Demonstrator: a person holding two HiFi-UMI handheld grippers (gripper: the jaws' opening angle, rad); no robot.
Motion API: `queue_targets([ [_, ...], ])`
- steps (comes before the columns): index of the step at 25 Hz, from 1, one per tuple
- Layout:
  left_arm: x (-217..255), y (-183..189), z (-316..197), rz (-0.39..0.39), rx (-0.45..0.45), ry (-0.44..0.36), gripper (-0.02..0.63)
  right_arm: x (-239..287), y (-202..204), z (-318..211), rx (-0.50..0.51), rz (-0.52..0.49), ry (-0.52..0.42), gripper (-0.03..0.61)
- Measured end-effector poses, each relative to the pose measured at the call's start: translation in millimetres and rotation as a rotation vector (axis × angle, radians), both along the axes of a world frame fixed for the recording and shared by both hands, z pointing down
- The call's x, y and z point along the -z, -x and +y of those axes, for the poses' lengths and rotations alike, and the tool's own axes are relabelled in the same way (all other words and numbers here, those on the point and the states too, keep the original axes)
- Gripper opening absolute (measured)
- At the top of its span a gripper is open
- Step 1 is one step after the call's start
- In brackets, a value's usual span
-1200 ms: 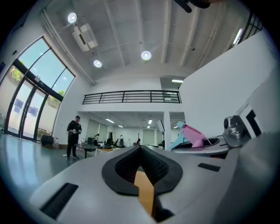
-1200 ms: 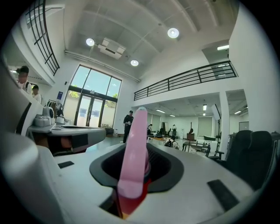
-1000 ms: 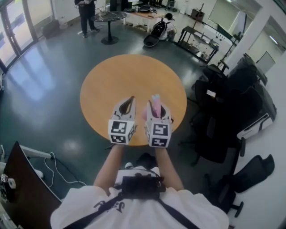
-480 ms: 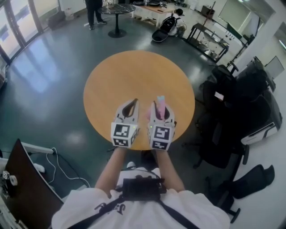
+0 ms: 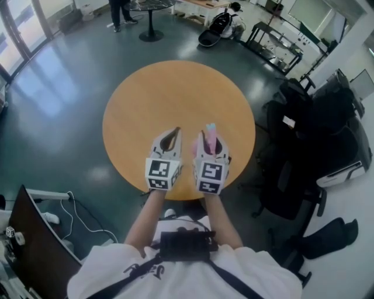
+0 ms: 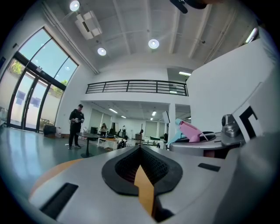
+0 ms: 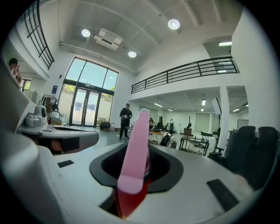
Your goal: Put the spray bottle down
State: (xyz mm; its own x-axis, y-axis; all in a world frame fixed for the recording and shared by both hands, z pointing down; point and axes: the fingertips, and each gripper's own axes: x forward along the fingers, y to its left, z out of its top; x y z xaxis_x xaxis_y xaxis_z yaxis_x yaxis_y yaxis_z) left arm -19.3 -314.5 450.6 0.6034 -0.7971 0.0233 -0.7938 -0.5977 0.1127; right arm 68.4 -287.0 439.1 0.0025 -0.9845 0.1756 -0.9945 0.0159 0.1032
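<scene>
In the head view, a pink spray bottle [image 5: 205,135] with a pale blue tip sticks up from my right gripper [image 5: 209,132], which is shut on it. The bottle hangs over the near part of the round wooden table [image 5: 175,87]. In the right gripper view the pink bottle [image 7: 135,151] fills the gap between the jaws. My left gripper [image 5: 175,131] is beside it on the left, its jaws meeting at the tip with nothing in them. The left gripper view shows the bottle's pink and blue head [image 6: 189,130] at its right.
Black office chairs [image 5: 304,134] crowd the floor to the table's right. A dark board [image 5: 29,233] and cables lie at the lower left. Far off stand a small dark round table [image 5: 151,9], a person [image 5: 120,11] and benches.
Both grippers have moved a little forward over the table's near edge and sunk slightly. The bottle has stayed in the right gripper. The left gripper is as before.
</scene>
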Motion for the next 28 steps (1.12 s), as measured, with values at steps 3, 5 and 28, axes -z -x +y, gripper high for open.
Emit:
queue_targets([
  [3,-1,-14,-17,-0.003,0.005,0.007,0.012,-5,-15,-19,-0.005,-0.005,0.017,0.138],
  [5,-5,-21,-27,-0.013,0.008,0.012,0.012,-10,-23,-30,-0.008,-0.011,0.032,0.138],
  [28,-90,-67,-114,-0.078,0.028,0.186,0.012,-115,-77,-128,0.021,-0.043,0.238,0.138],
])
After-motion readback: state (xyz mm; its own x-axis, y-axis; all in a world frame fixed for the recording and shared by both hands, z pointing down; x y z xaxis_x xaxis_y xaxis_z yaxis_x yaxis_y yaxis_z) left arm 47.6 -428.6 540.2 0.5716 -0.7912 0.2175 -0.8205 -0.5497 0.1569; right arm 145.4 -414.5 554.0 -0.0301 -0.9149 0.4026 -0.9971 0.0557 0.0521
